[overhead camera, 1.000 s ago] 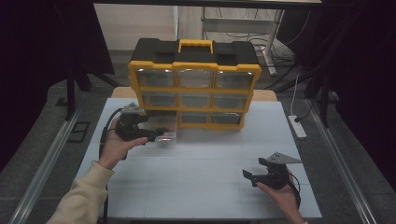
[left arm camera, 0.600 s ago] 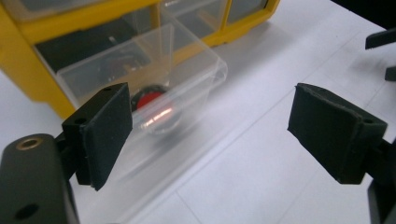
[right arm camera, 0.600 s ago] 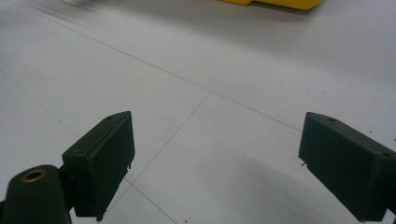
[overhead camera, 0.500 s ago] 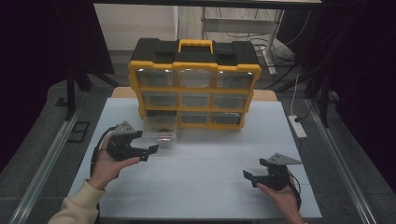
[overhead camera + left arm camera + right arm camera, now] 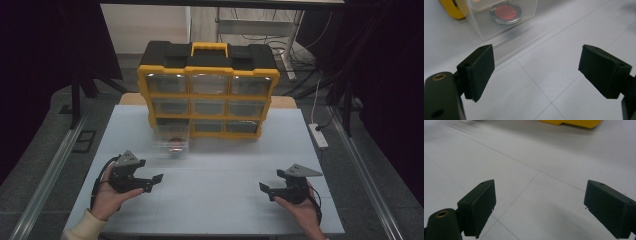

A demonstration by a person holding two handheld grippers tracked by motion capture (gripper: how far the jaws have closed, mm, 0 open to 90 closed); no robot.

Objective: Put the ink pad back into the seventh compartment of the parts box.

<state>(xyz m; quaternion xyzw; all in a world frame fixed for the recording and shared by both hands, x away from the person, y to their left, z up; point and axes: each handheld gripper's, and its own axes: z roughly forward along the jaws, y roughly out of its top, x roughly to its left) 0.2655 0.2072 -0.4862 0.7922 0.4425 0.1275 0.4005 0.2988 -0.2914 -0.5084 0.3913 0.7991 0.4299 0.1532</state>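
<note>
The clear drawer (image 5: 172, 141) is sticking out of the bottom-left slot of the yellow-and-black organizer (image 5: 207, 90), which is standing at the far edge of the white counter (image 5: 215, 200). A round red thing with a dark rim (image 5: 505, 13) is lying inside the drawer. In the left gripper view the drawer is lying ahead of the jaws, apart from them and nearer the left one. The left gripper (image 5: 150, 182) is hovering near the counter's near-left corner, its jaws standing spread with nothing between them. The right gripper (image 5: 267, 190) is sitting near the near-right corner, well apart from the drawer, its jaws also gaping wide over bare counter.

No writing or brand is showing legibly on the organizer or drawer.

The counter is showing thin seam lines across its pale surface. Dark curtains are hanging on both sides, cables are trailing on the grey floor behind, and a white power strip (image 5: 318, 135) is lying off the counter's right edge.
</note>
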